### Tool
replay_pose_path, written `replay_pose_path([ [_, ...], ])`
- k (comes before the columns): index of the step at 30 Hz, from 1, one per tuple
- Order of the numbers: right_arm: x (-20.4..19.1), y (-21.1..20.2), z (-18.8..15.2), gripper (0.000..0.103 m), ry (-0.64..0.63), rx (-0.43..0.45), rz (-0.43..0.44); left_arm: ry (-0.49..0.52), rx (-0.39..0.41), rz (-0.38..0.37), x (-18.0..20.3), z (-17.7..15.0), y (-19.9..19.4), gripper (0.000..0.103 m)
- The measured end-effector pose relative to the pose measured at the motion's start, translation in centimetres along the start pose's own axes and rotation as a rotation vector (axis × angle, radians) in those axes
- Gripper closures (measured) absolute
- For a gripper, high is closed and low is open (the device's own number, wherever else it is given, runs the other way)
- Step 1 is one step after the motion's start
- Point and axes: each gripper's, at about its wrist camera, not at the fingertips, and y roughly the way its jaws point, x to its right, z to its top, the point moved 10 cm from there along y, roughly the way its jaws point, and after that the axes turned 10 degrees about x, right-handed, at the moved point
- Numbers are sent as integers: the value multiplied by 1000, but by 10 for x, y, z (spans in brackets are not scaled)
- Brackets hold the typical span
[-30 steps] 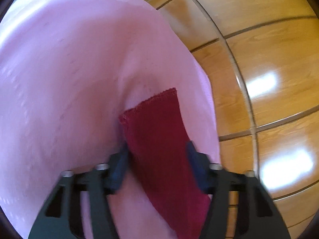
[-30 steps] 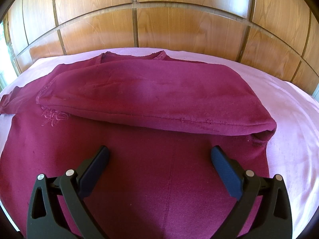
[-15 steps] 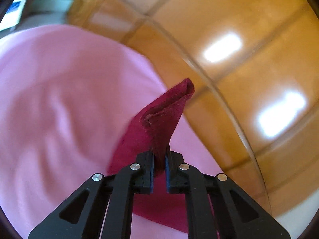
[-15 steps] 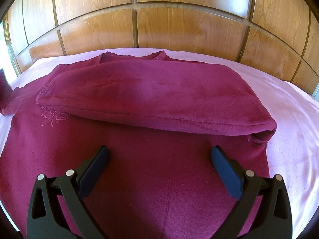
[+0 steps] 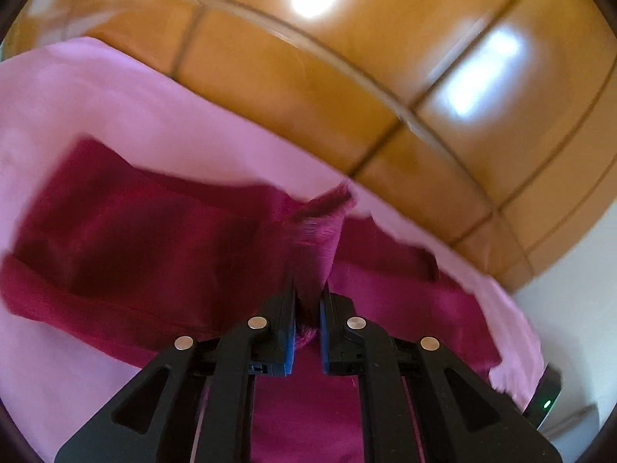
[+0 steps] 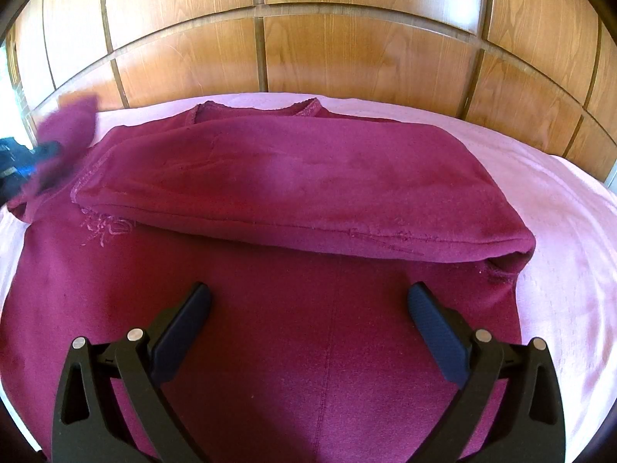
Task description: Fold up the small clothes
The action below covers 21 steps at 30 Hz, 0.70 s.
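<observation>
A maroon long-sleeved top (image 6: 293, 177) lies flat on the pink sheet (image 6: 559, 231), with one sleeve folded across its chest. My left gripper (image 5: 307, 289) pinches the cuff of the other sleeve (image 5: 320, 227) between its pads and holds it above the top's body (image 5: 135, 239); its jaws are opening slightly, with the cloth still pressed between them. In the right wrist view that sleeve (image 6: 71, 119) and the left gripper (image 6: 42, 150) show blurred at the far left. My right gripper (image 6: 308, 301) hovers open over the top's lower part, with nothing between its fingers.
A glossy wooden headboard (image 6: 347, 58) runs along the far edge of the bed and fills the top of the left wrist view (image 5: 347, 58). A black device with a green light (image 5: 545, 397) sits at the sheet's right edge. Bare pink sheet borders the top.
The left gripper closed on the sleeve cuff, lifted it off the sheet and swung it over toward the top's body while rolling. The right gripper stayed still and open.
</observation>
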Motion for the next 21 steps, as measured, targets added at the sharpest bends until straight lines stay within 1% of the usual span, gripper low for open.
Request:
replay_pose_path([
  [1,0,-1,1,2,5,-2,5,22,-26,15,4,-6,7,89],
  [3,0,-4,5,9,20,-4,22,50,-35,21,8,-10,11,65],
  [4,-1,-6,7,19,28,-2,35,57,-25,12,10,-12,7,59],
  [5,-5,-10,12,28,42,1,63,62,-13,13,11,-11,3,49],
  [6,-10,-13,18,32,64,4,101,67,-2,15,9,-12,-3,44],
  [7,-16,-16,23,37,86,7,138,69,17,13,8,-12,-13,43],
  [9,-34,-19,38,40,133,14,224,69,52,15,5,-10,-26,43],
  [11,-63,-19,56,42,181,4,340,70,88,72,-8,-9,-41,43],
  [13,-93,-13,70,43,212,-21,431,53,100,108,-19,-13,-52,43],
  [15,-121,1,81,48,239,-60,490,53,100,157,-31,-16,-59,43],
  [17,-142,17,89,53,232,-82,498,54,103,207,-45,-21,-66,43],
  [18,-149,24,91,54,230,-92,501,49,102,222,-50,-23,-68,43],
  [21,-178,51,90,63,217,-164,511,15,97,278,-70,-30,-73,43],
])
